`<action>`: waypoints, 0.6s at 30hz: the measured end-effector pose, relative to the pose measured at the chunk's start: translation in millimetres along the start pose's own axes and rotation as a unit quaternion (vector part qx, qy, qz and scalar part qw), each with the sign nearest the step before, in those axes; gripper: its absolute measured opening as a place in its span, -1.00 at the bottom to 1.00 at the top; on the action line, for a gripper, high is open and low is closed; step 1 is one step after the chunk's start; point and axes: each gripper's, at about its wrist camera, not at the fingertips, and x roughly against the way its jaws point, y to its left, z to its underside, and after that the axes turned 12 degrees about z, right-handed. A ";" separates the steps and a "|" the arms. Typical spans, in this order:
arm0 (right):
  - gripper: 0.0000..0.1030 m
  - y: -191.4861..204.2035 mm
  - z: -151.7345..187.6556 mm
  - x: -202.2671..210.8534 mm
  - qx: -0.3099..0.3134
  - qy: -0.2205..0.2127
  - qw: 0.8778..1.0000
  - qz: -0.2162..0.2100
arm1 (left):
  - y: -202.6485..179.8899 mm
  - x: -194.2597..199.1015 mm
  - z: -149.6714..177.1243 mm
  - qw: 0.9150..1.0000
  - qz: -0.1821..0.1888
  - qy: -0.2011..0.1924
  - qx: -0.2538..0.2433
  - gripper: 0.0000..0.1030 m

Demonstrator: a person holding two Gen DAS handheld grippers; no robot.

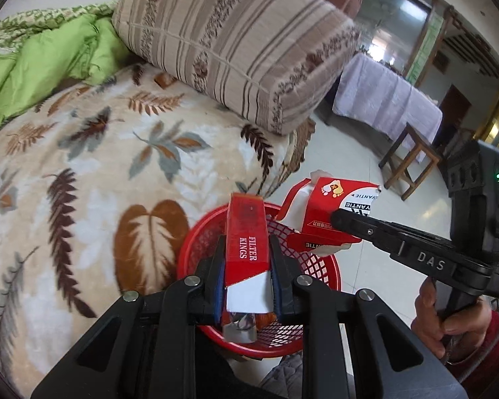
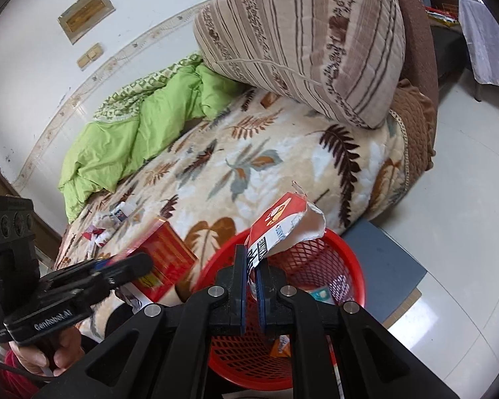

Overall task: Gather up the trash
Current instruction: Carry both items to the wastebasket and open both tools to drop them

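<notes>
- My left claw [image 1: 246, 266] is clamped on a red cigarette carton [image 1: 248, 242] marked "FILTER KINGS"; both blue pads press its sides, jaws only as wide as the carton.
- Directly beneath that claw sits the red mesh basket [image 1: 319, 266], so the carton hangs over its opening.
- My right claw [image 2: 252, 286] is nearly closed, pinching the edge of a torn red-and-white box [image 2: 282, 222], which sticks up ahead of the fingers.
- The basket [image 2: 316, 252] lies right below and ahead of this claw too, with a few scraps already in it.
- From the left wrist view, the right claw [image 1: 341, 221] and its box [image 1: 332, 206] are just right of the left claw, above the basket's far rim.
- Left of the right claw, more wrappers [image 2: 99, 229] lie on the leaf-patterned blanket [image 2: 249, 166] of the bed.
- Beyond both claws rests a striped cushion [image 1: 236, 43] beside a green quilt [image 1: 33, 56].
</notes>
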 end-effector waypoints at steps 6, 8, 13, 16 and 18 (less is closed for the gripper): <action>-0.51 -11.3 3.5 -9.7 -0.011 0.029 1.000 0.004 | 5.1 4.2 0.3 1.000 -0.005 -0.011 0.008 -0.11; -0.51 -11.4 2.6 -9.0 -0.012 0.025 1.000 0.007 | 11.2 12.2 -1.1 1.000 -0.011 -0.019 0.017 -0.11; -0.51 0.3 -3.1 -7.6 -0.009 0.017 1.000 -0.006 | 31.9 39.1 -0.5 0.997 -0.037 -0.048 0.037 -0.05; -0.51 19.1 -8.7 -9.7 0.001 0.012 1.000 -0.028 | 47.7 60.3 2.3 0.995 -0.059 -0.067 0.051 -0.03; -0.45 36.4 -11.6 -12.6 0.014 0.011 0.999 -0.044 | 60.1 75.4 4.1 0.992 -0.071 -0.079 0.066 -0.03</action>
